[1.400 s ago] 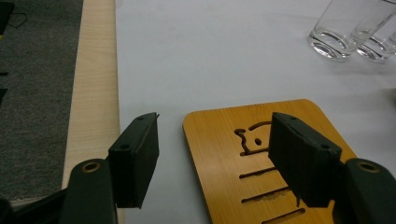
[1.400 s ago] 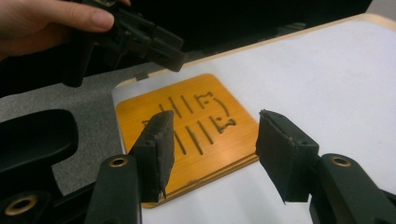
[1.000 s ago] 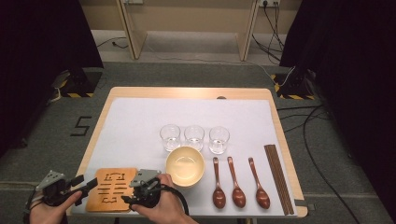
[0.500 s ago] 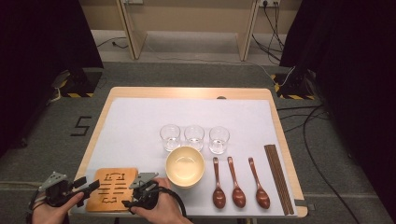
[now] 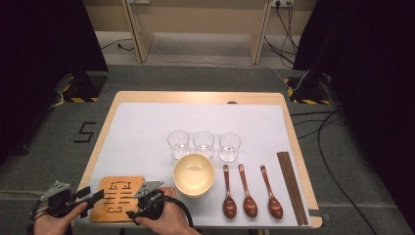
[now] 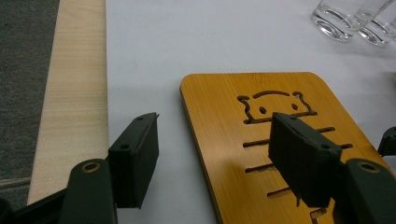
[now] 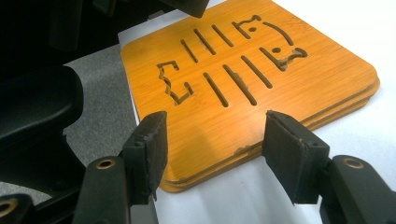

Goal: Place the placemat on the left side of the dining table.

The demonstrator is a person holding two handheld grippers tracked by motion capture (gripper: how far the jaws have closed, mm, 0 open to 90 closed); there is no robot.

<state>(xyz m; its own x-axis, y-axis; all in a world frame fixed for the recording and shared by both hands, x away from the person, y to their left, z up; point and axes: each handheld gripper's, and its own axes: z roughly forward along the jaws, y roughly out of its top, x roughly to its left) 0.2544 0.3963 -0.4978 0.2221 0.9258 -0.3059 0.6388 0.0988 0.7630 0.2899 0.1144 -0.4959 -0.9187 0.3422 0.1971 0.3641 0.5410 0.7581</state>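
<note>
Trivet: flat orange bamboo trivet with cut-out slots (image 5: 117, 198), near-left corner of white-covered table (image 5: 147, 127)
Left hand-held gripper (image 6: 212, 154): spread, straddling trivet's left edge
Right hand-held gripper (image 7: 212, 151): spread, at its right edge

1. The wooden trivet (image 5: 117, 199) at the near left was honey-orange, cut through with slots and a cat-face outline.
2. The table (image 5: 195, 97) was pale wood under a white sheet (image 5: 195, 125).
3. The bowl (image 5: 194, 174) was cream.
4. Three spoons (image 5: 249, 192) and the chopsticks (image 5: 291, 186) at the right were dark reddish-brown.
5. Three glasses (image 5: 203, 144) were clear.
6. Both grippers' jaws were black.
</note>
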